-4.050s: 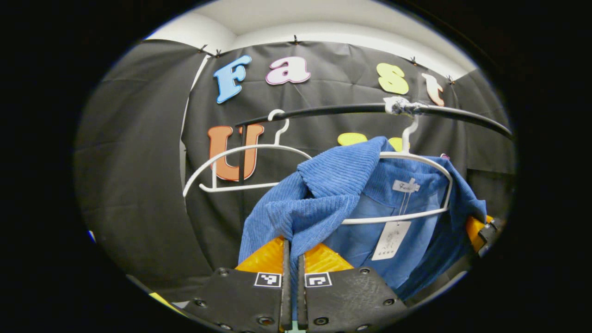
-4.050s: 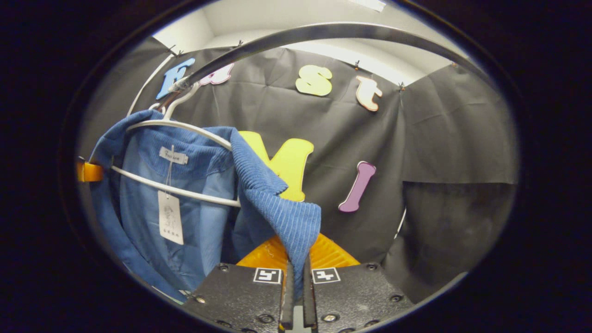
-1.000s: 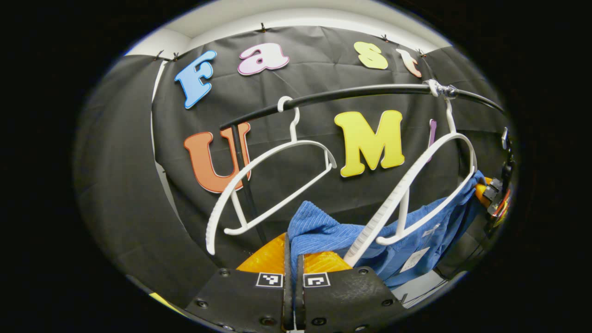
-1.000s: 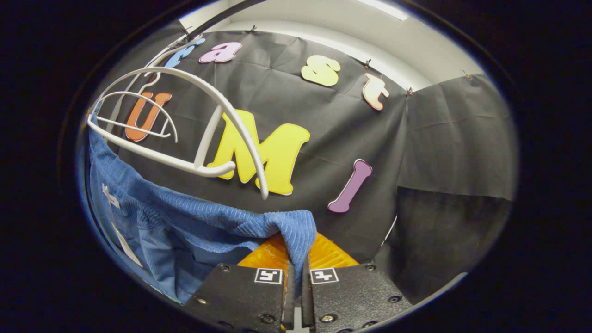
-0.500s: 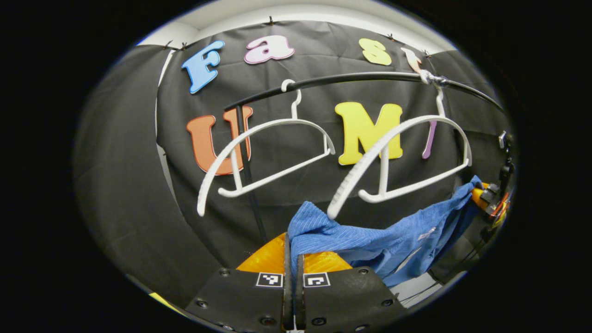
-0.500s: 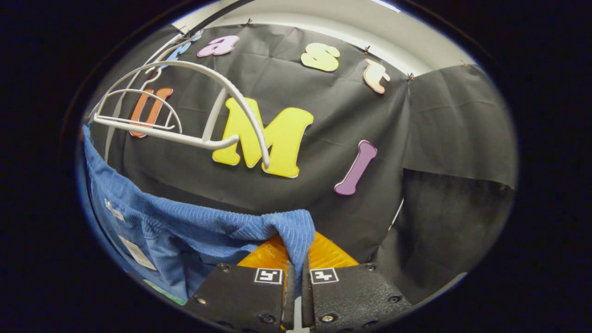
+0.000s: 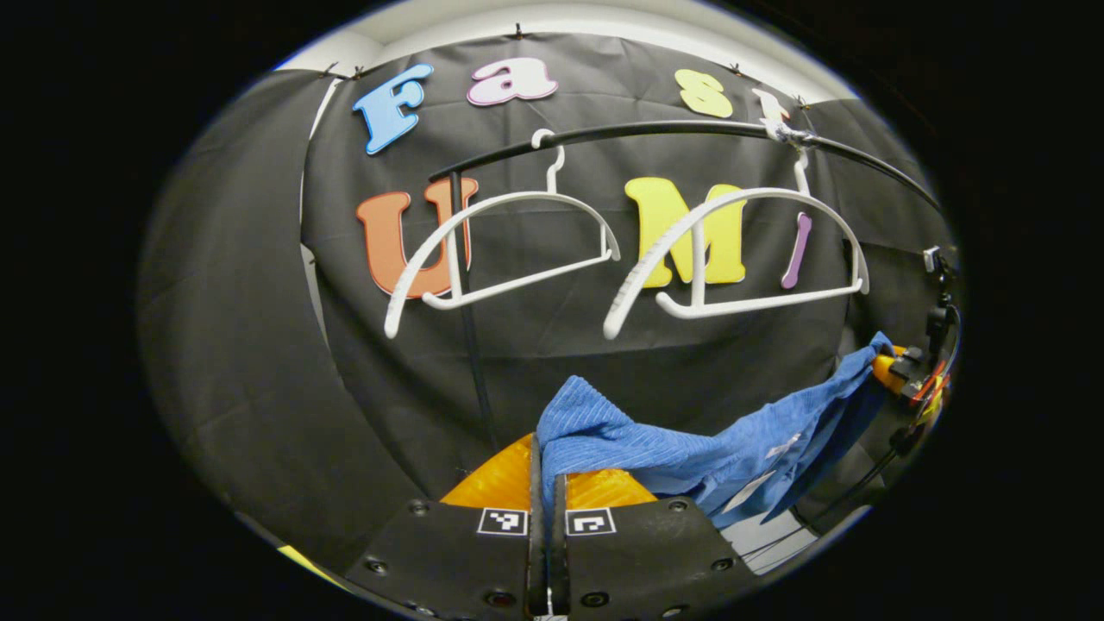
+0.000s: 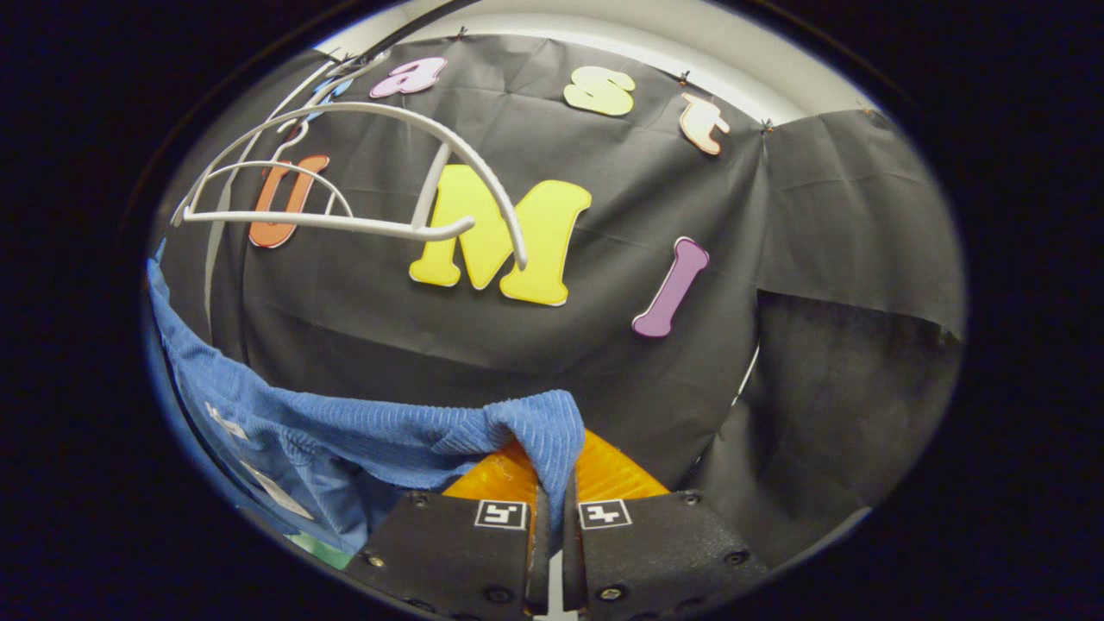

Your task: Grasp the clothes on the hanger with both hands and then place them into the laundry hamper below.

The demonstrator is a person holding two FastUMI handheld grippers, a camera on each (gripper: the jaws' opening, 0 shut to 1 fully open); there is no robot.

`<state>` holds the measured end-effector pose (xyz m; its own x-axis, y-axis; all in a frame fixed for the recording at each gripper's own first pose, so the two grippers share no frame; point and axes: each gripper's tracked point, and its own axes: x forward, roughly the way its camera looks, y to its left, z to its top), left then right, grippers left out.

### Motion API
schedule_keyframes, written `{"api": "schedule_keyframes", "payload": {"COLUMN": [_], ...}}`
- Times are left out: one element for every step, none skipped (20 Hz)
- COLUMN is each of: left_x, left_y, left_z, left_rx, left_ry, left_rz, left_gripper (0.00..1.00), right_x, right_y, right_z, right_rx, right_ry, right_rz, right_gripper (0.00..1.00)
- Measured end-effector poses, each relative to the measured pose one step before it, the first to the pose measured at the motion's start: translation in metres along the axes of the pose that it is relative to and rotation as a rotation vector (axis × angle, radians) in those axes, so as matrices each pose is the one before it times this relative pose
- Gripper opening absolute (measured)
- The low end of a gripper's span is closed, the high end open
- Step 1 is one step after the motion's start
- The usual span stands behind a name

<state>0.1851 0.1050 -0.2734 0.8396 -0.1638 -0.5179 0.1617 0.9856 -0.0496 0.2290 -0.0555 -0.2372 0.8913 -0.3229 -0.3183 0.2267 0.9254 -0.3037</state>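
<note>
A blue ribbed garment (image 7: 690, 448) hangs stretched between my two grippers, off its hanger and below it. My left gripper (image 7: 543, 483) is shut on one bunched corner of the cloth. My right gripper (image 8: 552, 483) is shut on the other corner of the garment (image 8: 362, 431), which sags away to the left with its white tags showing. In the left gripper view the right gripper (image 7: 901, 371) holds the far end at the right edge. The bare white hanger (image 7: 733, 250) that carried the garment hangs from the black rail (image 7: 655, 134). The hamper is hidden.
A second bare white hanger (image 7: 500, 250) hangs further left on the rail, beside a black upright post (image 7: 470, 345). In the right gripper view both hangers (image 8: 345, 190) sit upper left, above the cloth. A pale floor strip (image 7: 768, 530) shows low right.
Over the last four seconds the garment came off the hanger. In the last second both grippers sank lower with it, and the bare hanger swung back level above the cloth.
</note>
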Motion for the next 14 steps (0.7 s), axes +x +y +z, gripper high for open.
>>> {"api": "schedule_keyframes", "payload": {"left_x": [-0.00320,-0.00263,-0.00374,-0.00305,-0.00271,-0.00303,-0.00371,-0.00310,-0.00260,-0.00333,-0.00279,-0.00198,-0.00260,-0.00189], "left_y": [-0.00054,-0.00109,-0.00204,-0.00285,-0.00377,-0.00227,-0.00353,-0.00209,-0.00384,-0.00553,-0.00613,-0.00608,-0.00699,-0.00541], "left_z": [-0.00232,-0.00209,-0.00160,-0.00144,-0.00076,-0.00059,0.00033,0.00004,0.00040,0.00031,0.00073,0.00175,0.00095,0.00160], "left_rx": [0.00403,0.00393,0.00444,0.00483,0.00786,0.00721,0.00504,0.00307,0.00362,0.00185,0.00299,0.00174,0.00289,0.00266], "left_ry": [-0.00093,-0.00002,-0.00058,-0.00198,-0.00036,-0.00351,-0.00329,-0.00315,-0.00298,-0.00414,-0.00487,-0.00714,-0.00442,-0.00651], "left_rz": [-0.00310,-0.00578,-0.00531,-0.00778,-0.00797,-0.00731,-0.01230,-0.01168,-0.01625,-0.01459,-0.02003,-0.01756,-0.02201,-0.02056], "left_gripper": [0.02,0.02,0.02,0.02,0.02,0.02,0.02,0.02,0.02,0.02,0.02,0.02,0.02,0.02], "right_x": [-0.00727,-0.00704,-0.00527,-0.00486,-0.00287,-0.00550,-0.00615,-0.00850,-0.00785,-0.00667,-0.00476,-0.00597,-0.00771,-0.00830], "right_y": [0.00654,0.00509,0.00456,0.00512,0.00674,0.00699,0.00654,0.00776,0.00662,0.00862,0.00733,0.00931,0.00886,0.00907], "right_z": [-0.00293,-0.00259,-0.00261,-0.00126,-0.00141,-0.00088,-0.00051,-0.00040,-0.00122,-0.00126,-0.00083,-0.00132,-0.00164,-0.00066], "right_rx": [0.00343,0.00100,-0.00112,-0.00109,-0.00002,0.00151,0.00269,0.00313,0.00366,0.00470,0.00475,0.00413,0.00394,0.00570], "right_ry": [0.00507,0.00517,0.00430,0.00467,0.00476,0.00410,0.00424,0.00302,0.00395,0.00498,0.00565,0.00754,0.00632,0.00592], "right_rz": [0.00853,0.00595,0.00932,0.00877,0.01135,0.00996,0.00769,0.01163,0.00829,0.01165,0.01089,0.01519,0.00933,0.01159], "right_gripper": [0.10,0.10,0.10,0.09,0.09,0.09,0.09,0.09,0.09,0.09,0.09,0.09,0.09,0.09]}}
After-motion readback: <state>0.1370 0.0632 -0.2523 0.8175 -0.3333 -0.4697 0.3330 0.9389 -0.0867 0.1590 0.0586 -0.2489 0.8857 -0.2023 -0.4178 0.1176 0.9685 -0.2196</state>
